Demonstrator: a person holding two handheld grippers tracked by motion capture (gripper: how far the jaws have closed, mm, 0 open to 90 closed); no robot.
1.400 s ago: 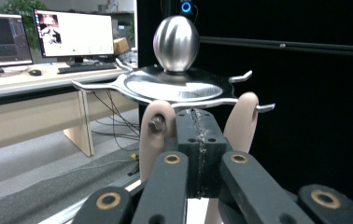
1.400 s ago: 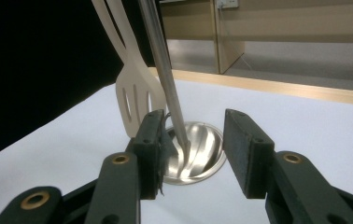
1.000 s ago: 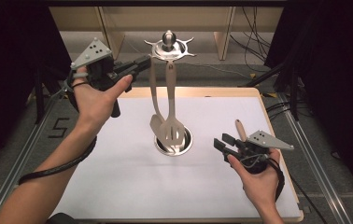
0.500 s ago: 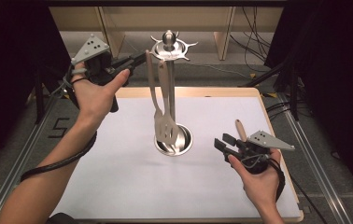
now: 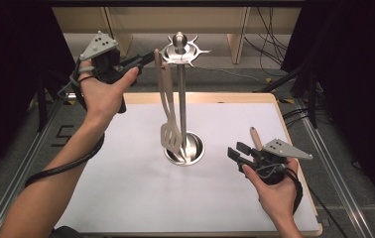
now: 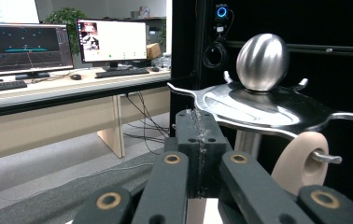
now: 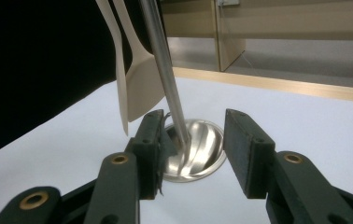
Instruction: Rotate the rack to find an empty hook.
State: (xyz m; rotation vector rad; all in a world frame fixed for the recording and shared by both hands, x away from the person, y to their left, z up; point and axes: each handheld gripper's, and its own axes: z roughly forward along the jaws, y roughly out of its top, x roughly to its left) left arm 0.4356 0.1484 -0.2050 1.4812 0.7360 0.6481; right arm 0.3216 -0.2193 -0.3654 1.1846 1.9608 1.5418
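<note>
My black jaws are showing brass-coloured rivets along their arms, and a grey three-cornered plate is riding on my left gripper (image 5: 143, 59) and another on my right gripper (image 5: 239, 154). The slotted spatula (image 5: 168, 111) is hanging pale beige against the shiny silver steel of the utensil stand (image 5: 182, 49). The bench (image 5: 126, 188) is lying plain white, its edge glowing in light wood, with black curtains darkening both sides.
</note>
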